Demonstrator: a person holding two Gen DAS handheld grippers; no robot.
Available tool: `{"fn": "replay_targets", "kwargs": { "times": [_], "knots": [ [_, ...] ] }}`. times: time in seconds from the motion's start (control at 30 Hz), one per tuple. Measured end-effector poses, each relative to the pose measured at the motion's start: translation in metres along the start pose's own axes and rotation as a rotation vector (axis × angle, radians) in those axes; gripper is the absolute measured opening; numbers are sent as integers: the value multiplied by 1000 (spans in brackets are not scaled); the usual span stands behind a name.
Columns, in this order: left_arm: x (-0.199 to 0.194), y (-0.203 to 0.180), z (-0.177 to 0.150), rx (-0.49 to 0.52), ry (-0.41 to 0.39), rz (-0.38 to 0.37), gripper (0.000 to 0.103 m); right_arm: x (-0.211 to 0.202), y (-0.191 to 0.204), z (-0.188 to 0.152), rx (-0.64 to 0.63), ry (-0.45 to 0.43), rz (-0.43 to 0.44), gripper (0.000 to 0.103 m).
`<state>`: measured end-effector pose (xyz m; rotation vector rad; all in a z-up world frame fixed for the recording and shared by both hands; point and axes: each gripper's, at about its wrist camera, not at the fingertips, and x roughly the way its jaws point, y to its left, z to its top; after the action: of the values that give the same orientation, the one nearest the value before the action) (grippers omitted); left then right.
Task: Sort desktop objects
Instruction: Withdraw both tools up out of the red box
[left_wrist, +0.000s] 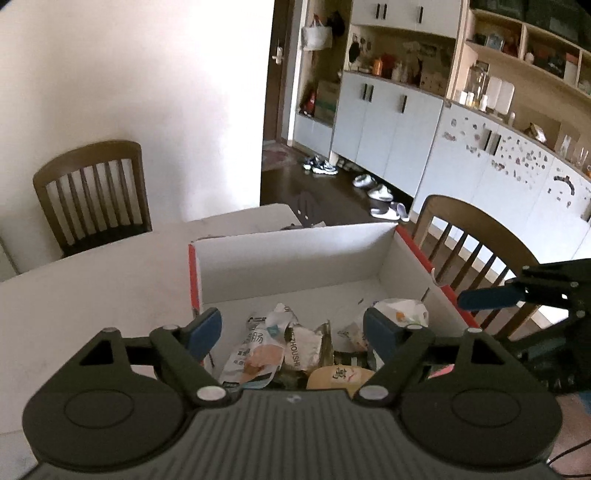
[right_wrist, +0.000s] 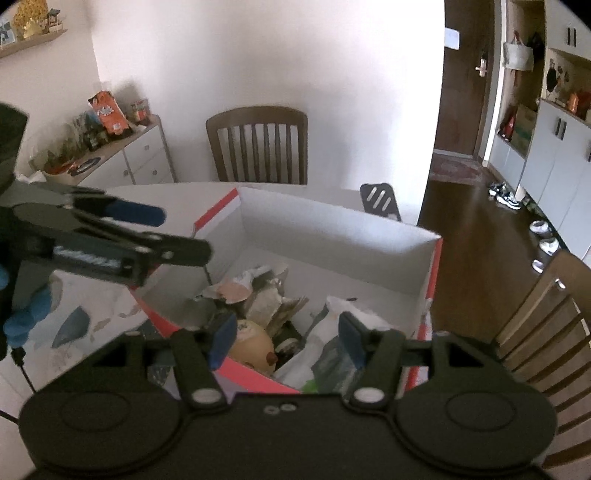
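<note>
A white cardboard box (left_wrist: 295, 254) with red outer sides sits mid-frame on the pale tabletop (left_wrist: 92, 288), holding crumpled snack wrappers (left_wrist: 258, 350) and a tan round packet (right_wrist: 255, 341), while the left hand-held gripper (left_wrist: 291, 328) and right hand-held gripper (right_wrist: 288, 338) hover above it, both spread wide and empty, wooden chairs (right_wrist: 258, 144) beyond.

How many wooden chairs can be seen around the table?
2. One brown slat-back wooden chair stands at the far side of the white table, against the wall. The other stands at the right side, beside the red-and-white cardboard box. Others may be out of view.
</note>
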<state>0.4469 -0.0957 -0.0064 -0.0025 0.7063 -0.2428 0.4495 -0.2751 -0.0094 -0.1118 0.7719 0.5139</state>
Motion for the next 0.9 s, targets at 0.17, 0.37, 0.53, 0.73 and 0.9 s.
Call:
{"fn": "replay_targets", "kwargs": {
  "times": [0.17, 0.37, 0.53, 0.73, 0.9],
  "knots": [
    [-15, -2, -9, -17, -1, 16, 89, -7, -2, 0, 16, -24, -9, 61],
    [-35, -16, -22, 22, -21, 56, 103, -14, 1, -5, 26, -43, -18, 66],
    [-49, -22, -30, 3, -14, 65, 103, -25, 7, -14, 25, -71, -10, 73],
    [-61, -29, -45, -8, 8, 105, 103, -37, 16, -23, 24, -96, -23, 77],
    [-73, -32, -54, -14, -9, 103, 103, -44, 18, -32, 38, -100, -29, 78]
  ]
}}
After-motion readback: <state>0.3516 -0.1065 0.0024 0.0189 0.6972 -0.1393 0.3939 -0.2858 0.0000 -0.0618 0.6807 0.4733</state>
